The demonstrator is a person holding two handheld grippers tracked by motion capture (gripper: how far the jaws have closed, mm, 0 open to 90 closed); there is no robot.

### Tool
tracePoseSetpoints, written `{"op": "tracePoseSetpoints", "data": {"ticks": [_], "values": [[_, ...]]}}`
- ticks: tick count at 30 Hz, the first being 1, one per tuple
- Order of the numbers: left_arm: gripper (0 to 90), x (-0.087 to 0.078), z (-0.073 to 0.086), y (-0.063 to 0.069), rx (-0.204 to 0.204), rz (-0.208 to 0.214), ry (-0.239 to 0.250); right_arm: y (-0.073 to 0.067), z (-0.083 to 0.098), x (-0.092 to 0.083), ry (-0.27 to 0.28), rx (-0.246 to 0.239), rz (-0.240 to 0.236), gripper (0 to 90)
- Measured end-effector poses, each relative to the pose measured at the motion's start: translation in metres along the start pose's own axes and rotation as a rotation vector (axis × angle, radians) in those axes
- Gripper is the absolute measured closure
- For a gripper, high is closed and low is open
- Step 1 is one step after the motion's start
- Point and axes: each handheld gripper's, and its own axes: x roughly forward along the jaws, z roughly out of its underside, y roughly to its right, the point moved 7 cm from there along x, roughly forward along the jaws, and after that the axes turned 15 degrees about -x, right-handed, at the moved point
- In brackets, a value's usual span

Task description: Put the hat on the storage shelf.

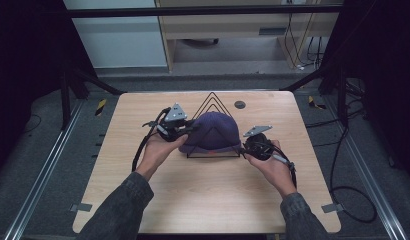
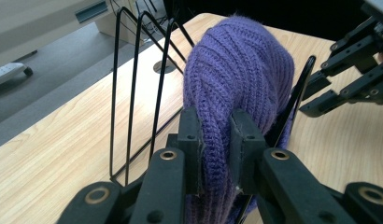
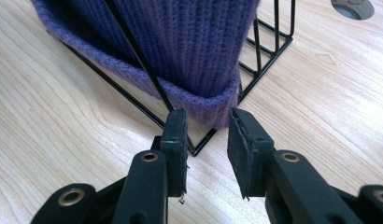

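Note:
A purple knitted beanie (image 1: 215,131) is draped over a black triangular wire rack (image 1: 211,100) in the middle of the wooden table. My left gripper (image 1: 185,130) is shut on the beanie's left side; in the left gripper view its pads pinch a fold of the knit (image 2: 216,135). My right gripper (image 1: 244,146) is open at the rack's right corner, just short of the beanie's rolled hem (image 3: 213,105). In the right gripper view its two jaws stand apart with the hem and the rack's corner wire (image 3: 199,144) ahead of them.
A round cable hole (image 1: 239,104) lies in the table behind the rack. The table's bare wood (image 1: 208,200) extends toward the front edge. Cables trail on the floor at the right (image 1: 343,185). A cabinet (image 1: 233,25) stands beyond the table.

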Motion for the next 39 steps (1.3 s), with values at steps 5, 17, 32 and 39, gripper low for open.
{"op": "tracePoseSetpoints", "data": {"ticks": [5,17,32,39], "values": [[75.3,0.001,0.004,-0.001,0.001,0.0,-0.004,0.001,0.001,-0.002,0.002,0.005,0.003,67.7],[73.3,-0.001,0.01,-0.003,0.008,-0.009,-0.004,0.002,0.011,-0.01,0.004,0.02,0.008,66.5],[69.1,-0.008,0.009,0.0,0.006,0.002,0.009,0.001,0.02,-0.014,0.001,0.039,0.007,64.2],[69.3,-0.008,0.01,0.002,0.012,0.01,0.006,0.0,0.022,-0.013,0.003,0.051,0.005,62.5]]}}
